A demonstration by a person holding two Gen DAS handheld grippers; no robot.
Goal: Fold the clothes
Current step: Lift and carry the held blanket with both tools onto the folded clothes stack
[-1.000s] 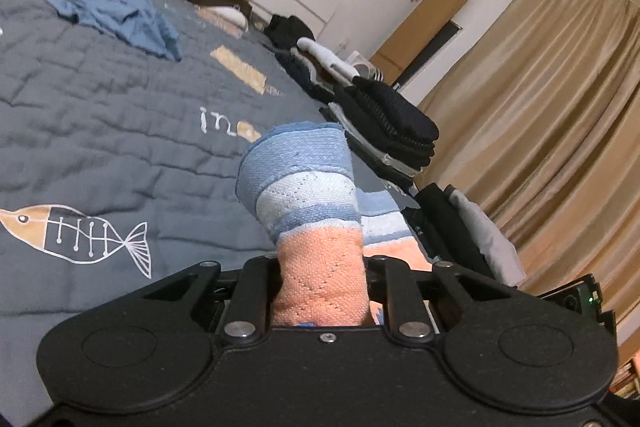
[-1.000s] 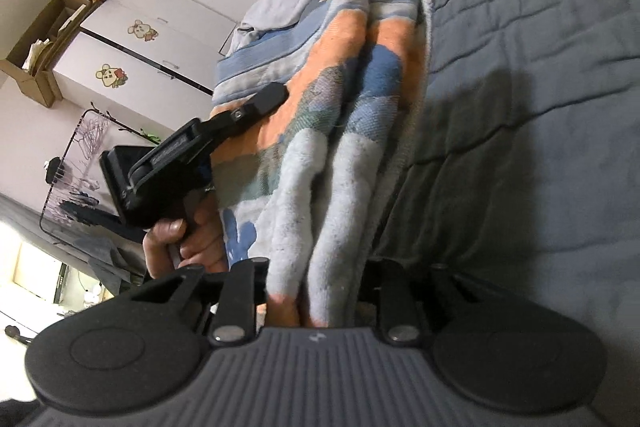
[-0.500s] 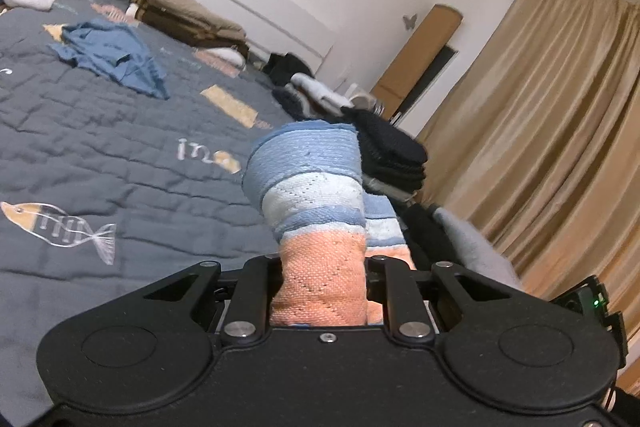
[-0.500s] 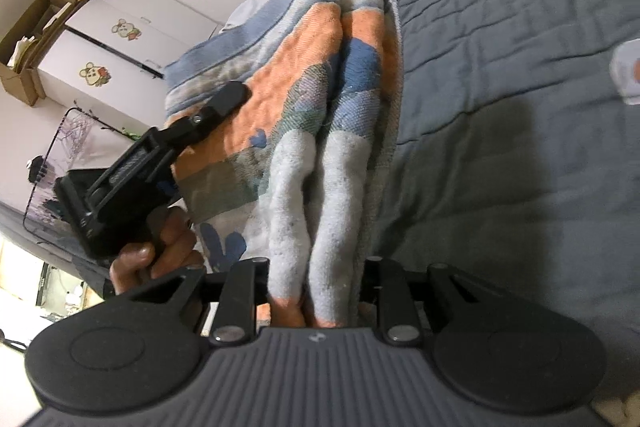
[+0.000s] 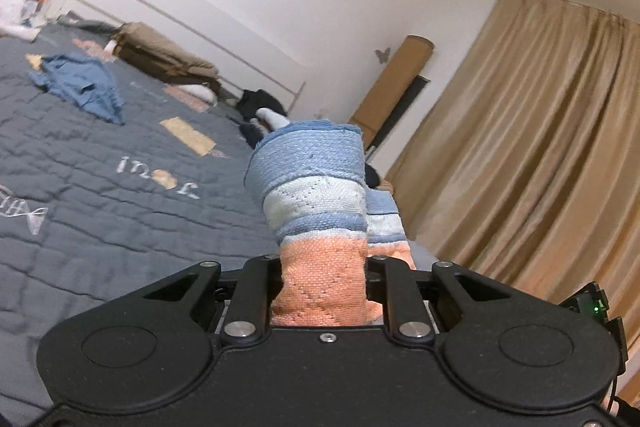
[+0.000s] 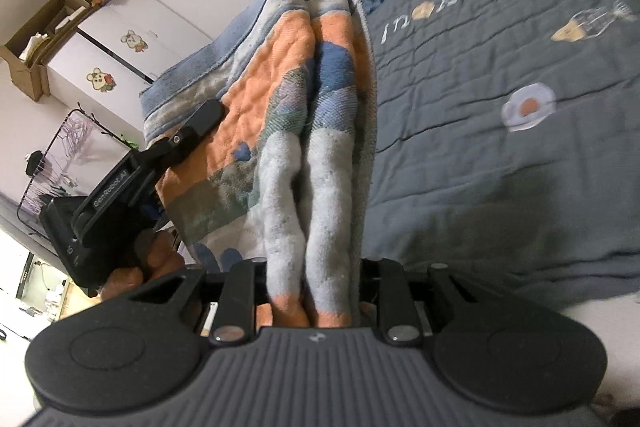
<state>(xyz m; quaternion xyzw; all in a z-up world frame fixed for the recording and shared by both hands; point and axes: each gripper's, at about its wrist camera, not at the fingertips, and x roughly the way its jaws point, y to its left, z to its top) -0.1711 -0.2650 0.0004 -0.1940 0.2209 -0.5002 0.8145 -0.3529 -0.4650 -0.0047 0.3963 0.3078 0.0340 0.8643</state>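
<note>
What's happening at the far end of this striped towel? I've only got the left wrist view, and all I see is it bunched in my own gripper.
Observer: The right gripper is shut on the striped towel too, pinching several folds.
Operator: Is my gripper visible from there?
Observer: Yes, the left gripper clamps a blue-banded edge, with the hand on its handle.
Operator: Is the towel on the bed?
Observer: It looks lifted, hanging between both grippers above the grey quilt.

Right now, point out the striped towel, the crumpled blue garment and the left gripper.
striped towel point(image 6: 320, 99): right wrist view, orange band near the fold.
crumpled blue garment point(image 5: 82, 87): left wrist view, middle of the heap.
left gripper point(image 6: 200, 121): right wrist view, finger on the towel.
</note>
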